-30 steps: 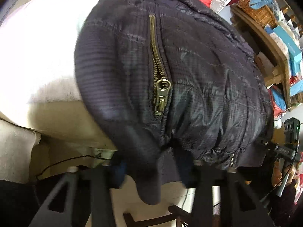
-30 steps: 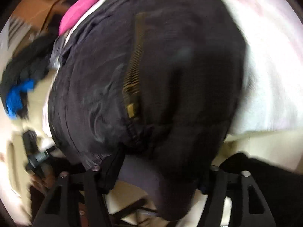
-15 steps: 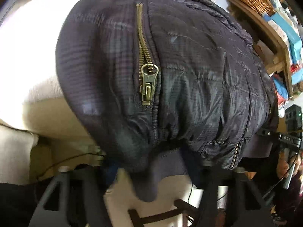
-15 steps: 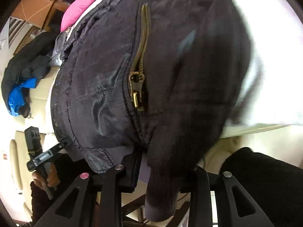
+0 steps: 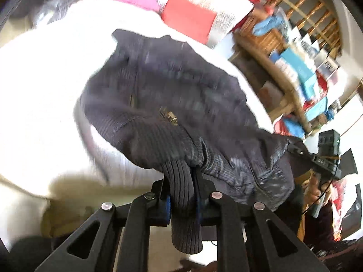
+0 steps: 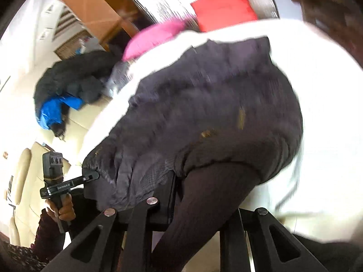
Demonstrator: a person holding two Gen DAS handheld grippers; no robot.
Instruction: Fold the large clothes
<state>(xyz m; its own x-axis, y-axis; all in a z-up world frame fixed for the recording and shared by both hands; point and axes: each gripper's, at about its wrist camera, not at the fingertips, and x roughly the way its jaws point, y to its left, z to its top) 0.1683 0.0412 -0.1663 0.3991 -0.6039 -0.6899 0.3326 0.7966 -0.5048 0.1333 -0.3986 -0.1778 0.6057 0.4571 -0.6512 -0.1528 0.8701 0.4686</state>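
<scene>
Jacket point(image 5: 181, 104) hem pinched inside each hand-held gripper point(image 5: 182, 195).

- My left gripper point(image 5: 181, 195) is black, its two fingers carried on flat angular links with triangular cut-outs, reaching in from six o'clock.
- Round silver screw heads point(image 5: 216, 195) cap the link joints, four across.
- Blue pads point(image 5: 167, 206) line the inner faces of its fingers.
- My right gripper point(image 6: 195, 206) has the same black links, the same cut-outs and silver screw heads point(image 6: 152, 200).
- At eight o'clock in the right view, my left tool shows a boxy black camera block point(image 6: 52, 165) on top, a bar with small white lettering I cannot read, and a pistol handle.
- My sleeve point(image 6: 48, 233) there is dark maroon.
- Lower down, dark cloth with small pale flecks point(image 6: 20, 258).
</scene>
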